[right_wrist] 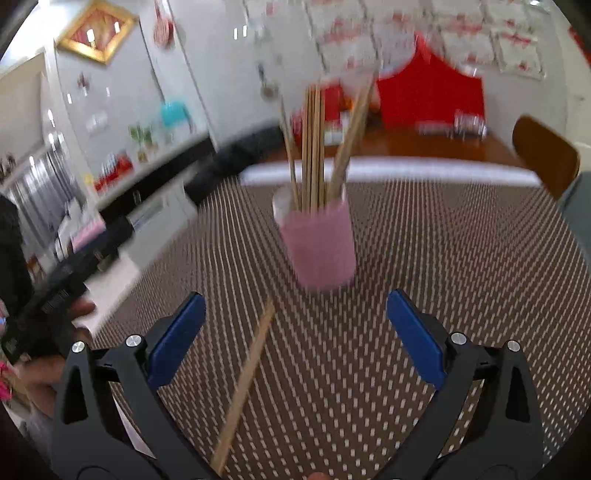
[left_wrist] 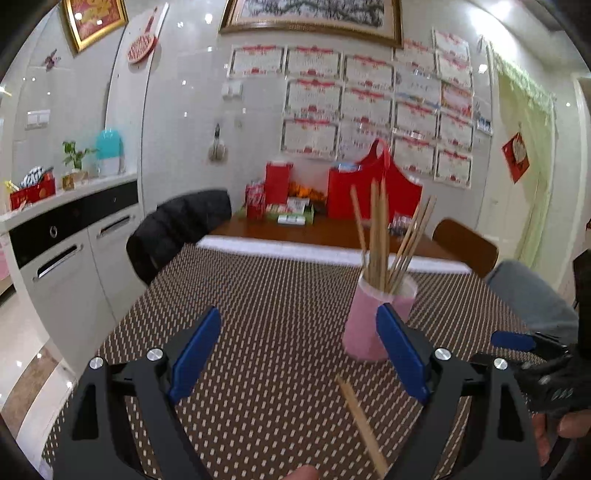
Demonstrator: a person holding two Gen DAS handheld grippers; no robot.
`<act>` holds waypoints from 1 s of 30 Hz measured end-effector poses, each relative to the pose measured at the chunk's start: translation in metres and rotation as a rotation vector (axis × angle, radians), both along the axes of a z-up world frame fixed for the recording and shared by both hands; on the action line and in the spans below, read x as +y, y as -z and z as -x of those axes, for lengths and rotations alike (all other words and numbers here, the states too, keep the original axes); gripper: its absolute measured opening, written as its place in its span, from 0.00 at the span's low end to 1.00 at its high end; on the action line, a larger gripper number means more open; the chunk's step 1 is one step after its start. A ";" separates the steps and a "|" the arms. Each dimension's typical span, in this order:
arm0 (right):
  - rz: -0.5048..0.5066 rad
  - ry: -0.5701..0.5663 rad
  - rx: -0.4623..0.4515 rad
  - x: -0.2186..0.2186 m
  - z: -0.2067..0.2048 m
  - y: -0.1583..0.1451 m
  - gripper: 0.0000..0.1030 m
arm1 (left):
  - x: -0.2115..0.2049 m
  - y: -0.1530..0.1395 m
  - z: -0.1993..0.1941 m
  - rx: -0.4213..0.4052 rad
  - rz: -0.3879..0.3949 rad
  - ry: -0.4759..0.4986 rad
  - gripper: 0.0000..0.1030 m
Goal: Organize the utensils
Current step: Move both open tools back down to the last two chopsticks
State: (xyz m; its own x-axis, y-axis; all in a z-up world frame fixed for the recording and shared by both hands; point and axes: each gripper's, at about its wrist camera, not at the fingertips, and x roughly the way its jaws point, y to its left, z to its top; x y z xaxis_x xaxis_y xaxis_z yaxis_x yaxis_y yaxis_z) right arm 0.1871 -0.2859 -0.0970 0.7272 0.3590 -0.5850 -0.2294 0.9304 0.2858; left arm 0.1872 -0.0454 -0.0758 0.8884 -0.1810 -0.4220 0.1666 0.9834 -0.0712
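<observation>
Both our grippers, left (left_wrist: 299, 354) and right (right_wrist: 295, 336), gape empty over the mat (left_wrist: 258, 295); one chopstick (right_wrist: 245, 384) lies before the cup (right_wrist: 317, 247).

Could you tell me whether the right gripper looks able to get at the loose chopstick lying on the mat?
Probably yes: the right gripper is open, and the loose chopstick lies uncovered between its fingers.

Honestly can't read anything here. The certificates (left_wrist: 369, 110) covering the far wall, the gold-framed red picture (left_wrist: 94, 18) at far left, and the red bags (left_wrist: 373, 192) are all too blurry.
</observation>
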 end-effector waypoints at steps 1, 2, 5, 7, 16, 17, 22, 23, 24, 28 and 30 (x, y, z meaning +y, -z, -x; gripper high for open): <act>0.042 -0.019 0.052 0.008 -0.004 0.014 0.94 | 0.001 0.008 -0.001 0.028 -0.011 -0.004 0.82; 0.075 -0.035 0.087 0.014 -0.007 0.023 0.94 | 0.002 0.018 -0.003 0.060 -0.023 -0.006 0.82; 0.199 -0.092 0.196 0.037 -0.012 0.053 0.94 | 0.002 0.041 -0.007 0.156 -0.066 -0.003 0.82; 0.216 -0.108 0.243 0.046 -0.015 0.070 0.94 | 0.004 0.052 -0.009 0.208 -0.086 -0.008 0.82; 0.265 -0.128 0.271 0.070 -0.012 0.086 0.94 | 0.014 0.076 -0.013 0.262 -0.089 -0.035 0.82; 0.275 -0.128 0.269 0.072 -0.011 0.086 0.94 | 0.015 0.080 -0.014 0.272 -0.088 -0.038 0.82; 0.300 -0.123 0.261 0.079 -0.014 0.086 0.94 | 0.014 0.086 -0.016 0.295 -0.110 -0.040 0.82; 0.311 -0.122 0.256 0.081 -0.013 0.086 0.94 | 0.014 0.085 -0.016 0.291 -0.111 -0.041 0.82; 0.325 -0.120 0.249 0.083 -0.013 0.085 0.94 | 0.014 0.084 -0.016 0.291 -0.109 -0.042 0.82; 0.396 -0.104 0.216 0.094 -0.009 0.083 0.94 | 0.016 0.086 -0.017 0.301 -0.117 -0.058 0.82; 0.447 -0.091 0.197 0.100 -0.005 0.084 0.94 | 0.018 0.086 -0.018 0.305 -0.114 -0.064 0.82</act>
State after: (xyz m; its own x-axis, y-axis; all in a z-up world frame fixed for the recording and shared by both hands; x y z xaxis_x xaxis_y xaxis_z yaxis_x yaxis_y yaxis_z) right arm 0.1925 -0.1854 -0.1807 0.5645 0.0985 -0.8195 -0.2970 0.9506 -0.0903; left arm 0.2048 -0.0279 -0.1614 0.7262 -0.0650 -0.6844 0.0919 0.9958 0.0029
